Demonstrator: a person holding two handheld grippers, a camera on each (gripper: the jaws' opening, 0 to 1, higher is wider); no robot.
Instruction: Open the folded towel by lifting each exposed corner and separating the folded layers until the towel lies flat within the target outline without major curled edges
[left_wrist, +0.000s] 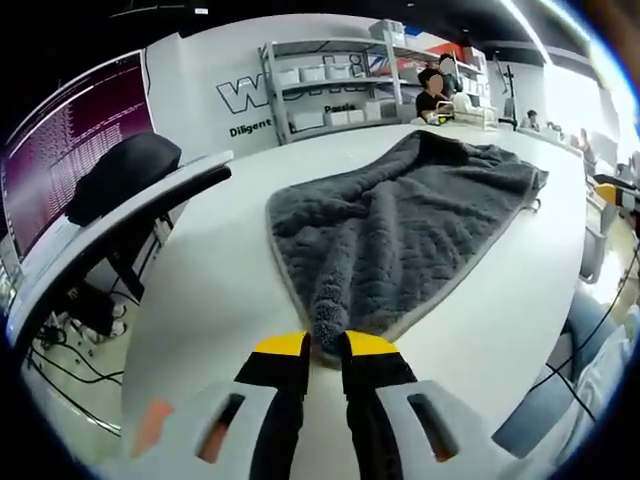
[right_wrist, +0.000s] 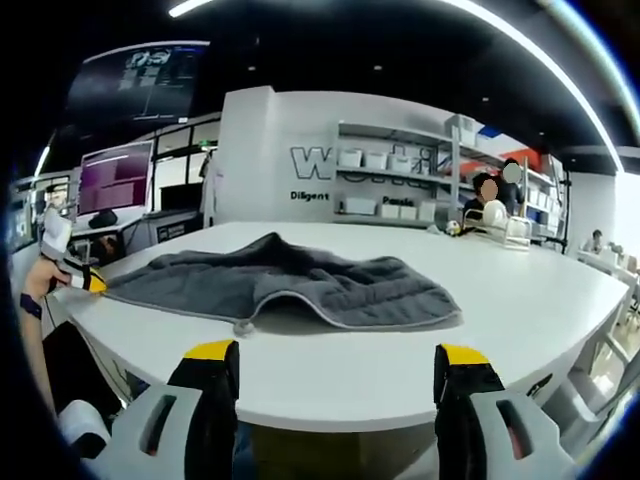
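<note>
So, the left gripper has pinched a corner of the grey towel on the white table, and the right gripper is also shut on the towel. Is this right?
Not quite. The left gripper is shut on a corner of the grey towel on the white table, but the right gripper is open and holds nothing; the right gripper view shows its jaws wide apart, short of the towel.
</note>
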